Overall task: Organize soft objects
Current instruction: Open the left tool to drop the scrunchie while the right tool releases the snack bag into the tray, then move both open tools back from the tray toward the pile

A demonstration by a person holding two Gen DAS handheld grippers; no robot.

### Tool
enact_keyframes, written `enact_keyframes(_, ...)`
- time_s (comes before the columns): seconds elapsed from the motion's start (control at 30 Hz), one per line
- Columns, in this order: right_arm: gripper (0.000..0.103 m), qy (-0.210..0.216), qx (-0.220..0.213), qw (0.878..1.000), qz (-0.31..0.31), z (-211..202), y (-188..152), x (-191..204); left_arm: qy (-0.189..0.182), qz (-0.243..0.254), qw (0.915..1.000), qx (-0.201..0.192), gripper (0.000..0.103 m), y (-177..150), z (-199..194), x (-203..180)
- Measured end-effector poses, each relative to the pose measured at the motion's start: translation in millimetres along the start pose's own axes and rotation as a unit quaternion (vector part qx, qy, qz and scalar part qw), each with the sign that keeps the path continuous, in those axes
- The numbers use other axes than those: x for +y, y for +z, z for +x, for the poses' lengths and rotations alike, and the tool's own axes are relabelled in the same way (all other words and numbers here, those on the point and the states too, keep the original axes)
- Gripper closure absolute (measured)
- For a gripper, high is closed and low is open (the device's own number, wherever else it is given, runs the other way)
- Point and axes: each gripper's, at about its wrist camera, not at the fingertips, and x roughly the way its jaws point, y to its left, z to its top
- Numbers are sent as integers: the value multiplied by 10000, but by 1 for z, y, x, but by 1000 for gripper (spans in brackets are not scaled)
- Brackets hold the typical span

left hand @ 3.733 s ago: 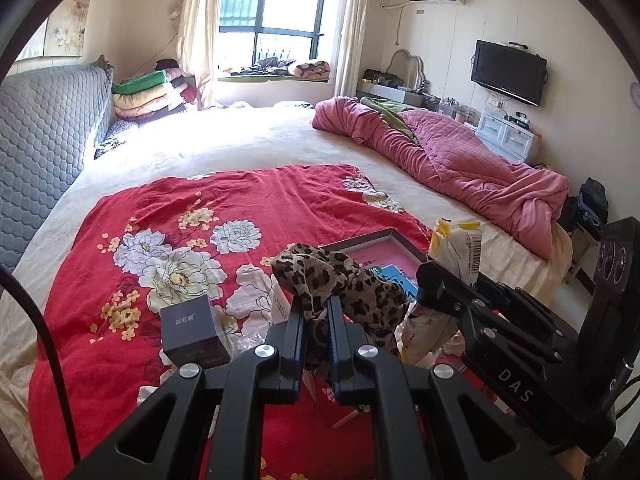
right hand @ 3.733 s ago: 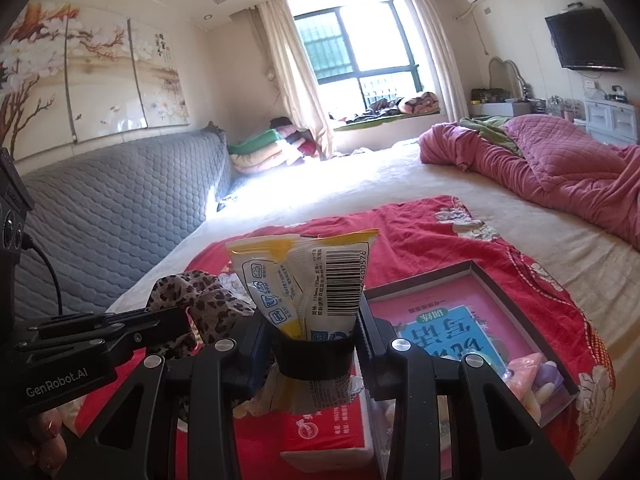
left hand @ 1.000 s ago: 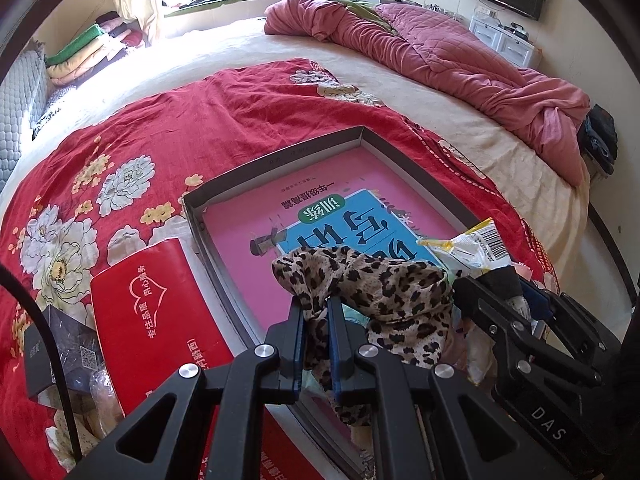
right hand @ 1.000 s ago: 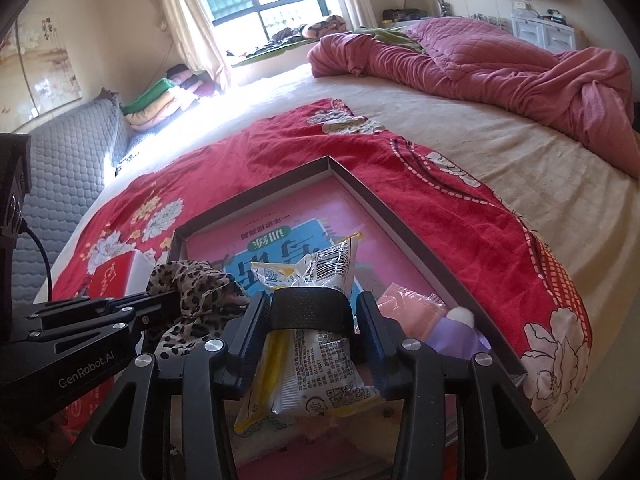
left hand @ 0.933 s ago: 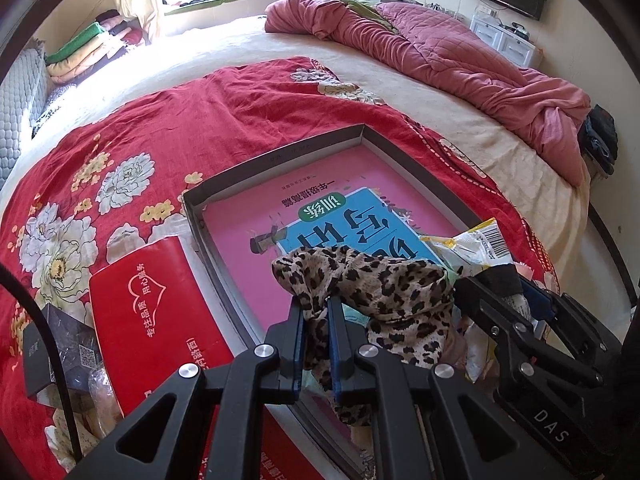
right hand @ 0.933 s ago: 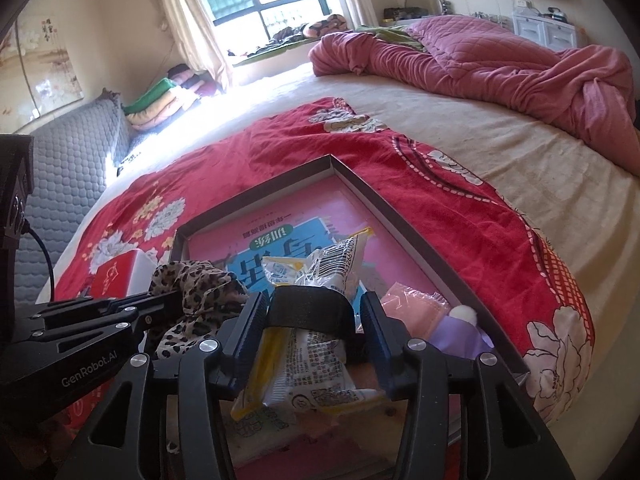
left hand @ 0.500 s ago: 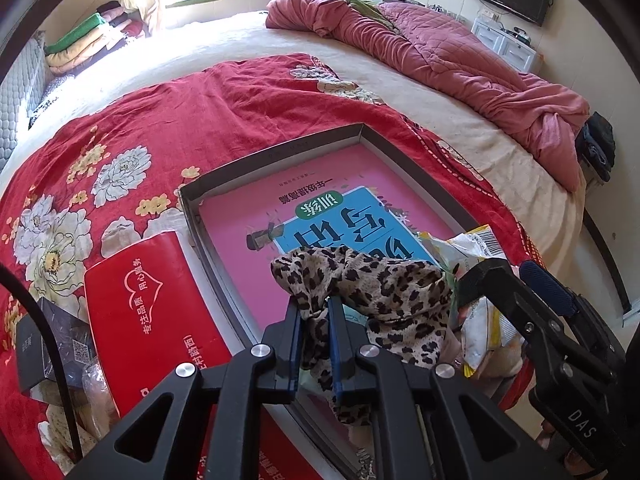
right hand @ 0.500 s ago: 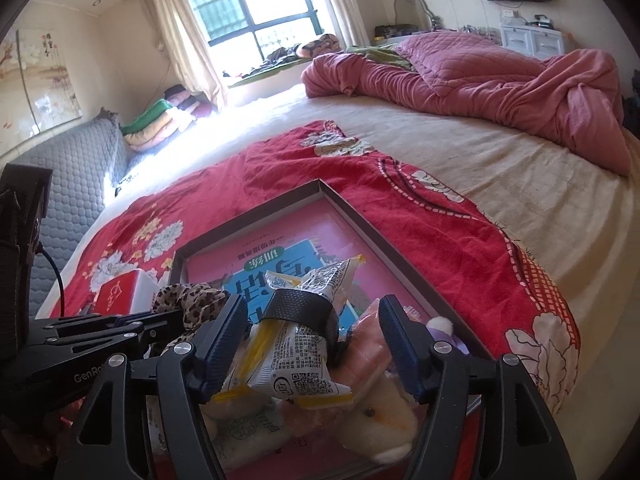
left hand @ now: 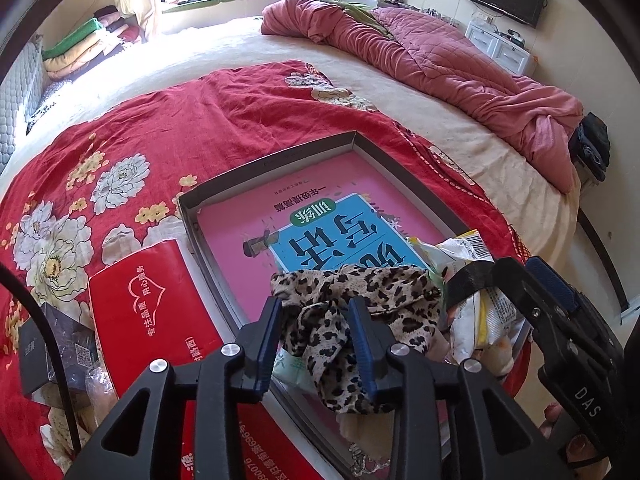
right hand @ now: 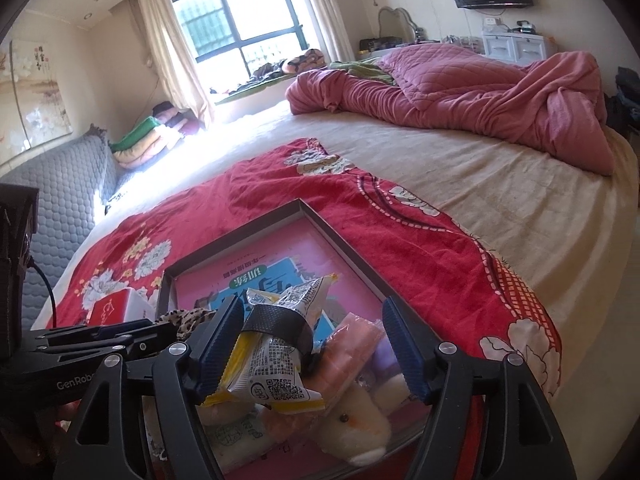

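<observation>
A shallow grey tray [left hand: 280,152] with a pink and blue book in it lies on the red floral cloth [left hand: 160,128]. My left gripper [left hand: 318,328] is open, with the leopard-print cloth [left hand: 360,296] lying loose between its fingers at the tray's near end. My right gripper [right hand: 308,344] is open wide over the same end. A yellow and white snack packet [right hand: 276,360] with a black band lies between its fingers on a pile of soft items, among them a cream plush toy [right hand: 356,424] and a pink packet [right hand: 348,348].
A red tissue pack [left hand: 148,312] and a dark box [left hand: 44,348] lie left of the tray. A crumpled pink quilt [left hand: 440,52] lies across the far right of the bed. Folded blankets [left hand: 80,44] sit by the window. The bed edge drops off at right.
Both grippers came down over the tray from higher up. In the last half second the right gripper opened wide and let the snack packet go, and the left gripper opened off the leopard cloth.
</observation>
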Motion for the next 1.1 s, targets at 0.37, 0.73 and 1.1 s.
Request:
enact_keyframes(0.37,29,-25,-110,9999,-7,-5,1,-2,17,63,9998,-191,44,1,-18,-4)
enact_keyframes(0.73,26,93,-418,9991,68,-19,5,-4,7,76,9993,-371,34,-5,-45,-5)
enact_keyframes(1.1,25,174,-713,9973,-28,-39,10,9,76,42,9979,-647,26,-15,-79,4)
